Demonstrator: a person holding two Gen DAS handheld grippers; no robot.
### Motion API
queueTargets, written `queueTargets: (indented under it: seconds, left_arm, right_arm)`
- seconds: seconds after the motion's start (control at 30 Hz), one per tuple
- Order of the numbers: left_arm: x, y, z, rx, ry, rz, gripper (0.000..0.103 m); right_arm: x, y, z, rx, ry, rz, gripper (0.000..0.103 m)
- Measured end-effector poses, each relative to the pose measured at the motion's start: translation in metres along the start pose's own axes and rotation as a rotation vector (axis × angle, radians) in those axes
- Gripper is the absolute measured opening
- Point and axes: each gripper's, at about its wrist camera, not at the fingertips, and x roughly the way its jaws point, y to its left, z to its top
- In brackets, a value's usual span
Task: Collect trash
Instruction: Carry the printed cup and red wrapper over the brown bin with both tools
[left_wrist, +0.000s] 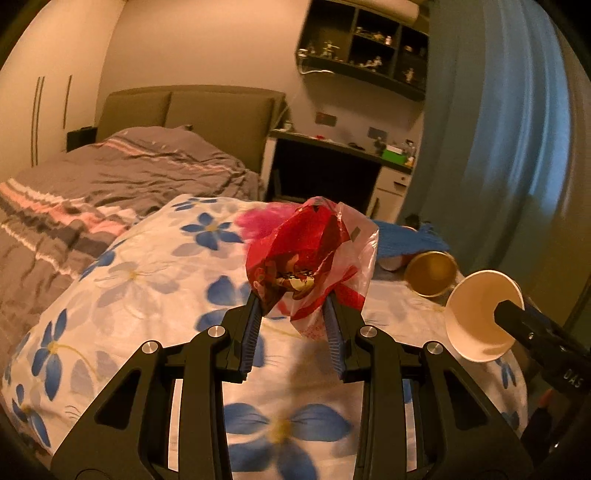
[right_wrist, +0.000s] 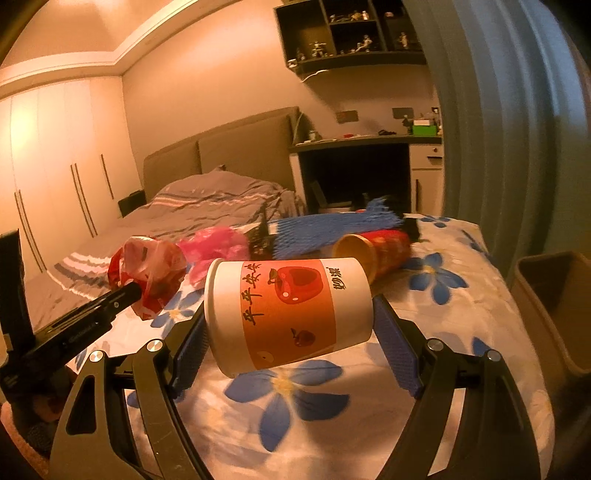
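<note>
My left gripper (left_wrist: 293, 302) is shut on a crumpled red and clear plastic bag (left_wrist: 310, 258) and holds it above the floral quilt (left_wrist: 147, 280); the bag also shows in the right wrist view (right_wrist: 147, 273). My right gripper (right_wrist: 288, 317) is shut on a white paper cup (right_wrist: 288, 314) with an orange apple label, held on its side above the quilt; the cup's open mouth shows in the left wrist view (left_wrist: 480, 317). A red cylindrical can (right_wrist: 373, 251) lies on its side on the quilt beyond the cup, next to blue foam netting (right_wrist: 332, 229) and a pink plastic bag (right_wrist: 218, 247).
A brown bin (right_wrist: 554, 306) stands on the floor at the right of the bed. A grey striped duvet (left_wrist: 92, 184) covers the bed's far side. A desk (right_wrist: 369, 147) and a blue curtain (left_wrist: 517, 129) stand behind.
</note>
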Motion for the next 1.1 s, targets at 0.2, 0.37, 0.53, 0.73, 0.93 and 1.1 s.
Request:
queueTargets:
  seconds: [0.2,0.37,0.53,0.73,0.93,1.1]
  left_arm:
    - [0.004,-0.037,-0.002,0.04,0.004,-0.049,0.032]
    - [0.011,-0.066,-0.003,0.073,0.012,-0.102,0.032]
    - [0.018,-0.095,-0.005,0.117,0.022,-0.152,0.032]
    - [0.023,-0.133,-0.004,0.164,0.024,-0.219,0.032]
    - [0.033,-0.18,-0.004,0.219,0.029,-0.297,0.032]
    - [0.045,-0.229,-0.009,0.267,0.037,-0.373,0.032]
  right_arm:
    - [-0.016,-0.026,-0.003,0.035,-0.022,-0.04,0.08]
    - [-0.029,-0.05,-0.002,0.062,-0.045,-0.082,0.08]
    - [-0.038,-0.073,-0.001,0.085,-0.066,-0.127,0.08]
    - [-0.05,-0.101,-0.001,0.112,-0.097,-0.183,0.08]
    - [-0.064,-0.135,0.0,0.144,-0.127,-0.251,0.08]
    - [-0.076,-0.17,-0.001,0.18,-0.148,-0.331,0.08]
